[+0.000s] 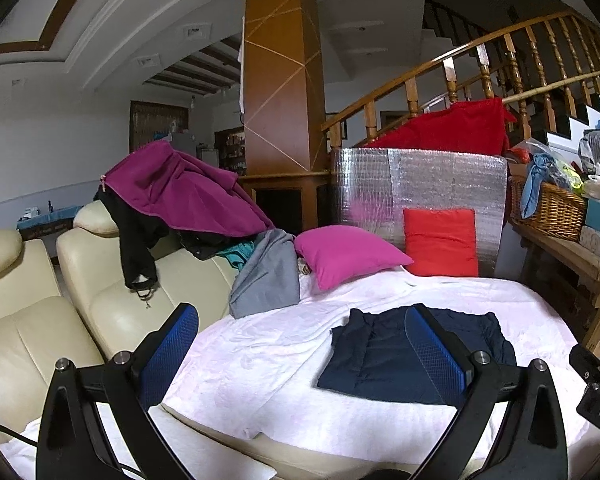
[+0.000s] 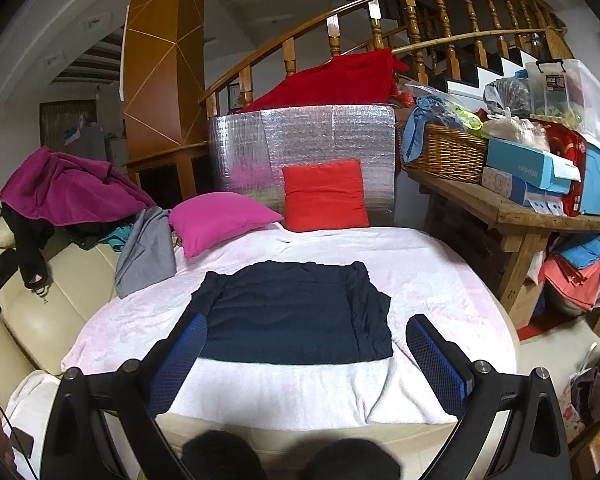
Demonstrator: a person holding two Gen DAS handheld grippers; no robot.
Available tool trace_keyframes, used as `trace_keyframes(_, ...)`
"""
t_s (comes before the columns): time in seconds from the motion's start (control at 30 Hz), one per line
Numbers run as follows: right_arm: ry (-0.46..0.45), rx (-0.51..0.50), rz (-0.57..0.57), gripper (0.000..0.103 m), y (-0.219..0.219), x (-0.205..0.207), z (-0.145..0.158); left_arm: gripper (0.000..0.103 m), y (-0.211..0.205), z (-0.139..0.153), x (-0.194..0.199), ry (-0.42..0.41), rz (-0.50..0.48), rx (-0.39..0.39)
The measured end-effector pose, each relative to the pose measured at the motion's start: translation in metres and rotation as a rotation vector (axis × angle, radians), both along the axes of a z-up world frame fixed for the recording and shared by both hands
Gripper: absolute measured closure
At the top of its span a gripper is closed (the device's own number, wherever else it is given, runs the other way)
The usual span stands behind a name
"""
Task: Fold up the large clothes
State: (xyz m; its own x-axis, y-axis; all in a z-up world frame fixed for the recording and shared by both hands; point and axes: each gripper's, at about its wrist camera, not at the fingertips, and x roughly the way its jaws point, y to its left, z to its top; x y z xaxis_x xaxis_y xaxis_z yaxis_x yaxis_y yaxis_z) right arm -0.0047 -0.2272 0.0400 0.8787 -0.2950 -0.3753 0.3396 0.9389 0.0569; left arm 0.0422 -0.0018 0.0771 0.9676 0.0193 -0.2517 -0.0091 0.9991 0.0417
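While both claws hang above the near edge of the work surface, the navy garment (image 2: 292, 312) lies folded into a flat rectangle on the white blanket (image 2: 440, 280), with a bunched edge along its right side. The right claw (image 2: 304, 356) has its blue-padded fingers (image 2: 434, 360) spread wide apart and grips nothing; the garment sits between and beyond them. The left claw (image 1: 300, 344) is likewise spread apart and empty, and in its view the garment (image 1: 380, 356) sits to the right of centre, partly behind the right-hand finger. A grey garment (image 2: 148, 252) lies at the blanket's left edge, just beside a magenta pillow (image 2: 220, 216). A red cushion (image 2: 324, 194) leans upright against a silver foil panel (image 2: 300, 132). A purple garment (image 1: 180, 188) is draped over the cream sofa (image 1: 32, 328). A wicker basket (image 2: 444, 152) stands on the wooden tabletop (image 2: 512, 210) at right.
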Motion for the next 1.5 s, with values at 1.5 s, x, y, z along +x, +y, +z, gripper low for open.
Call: trace_keyframes(1.5,0.089,-0.024,-0.005,0.002,0.033,0.050,-0.020,0.000,0.004,-0.016,0.038,0.039,-0.046,0.036)
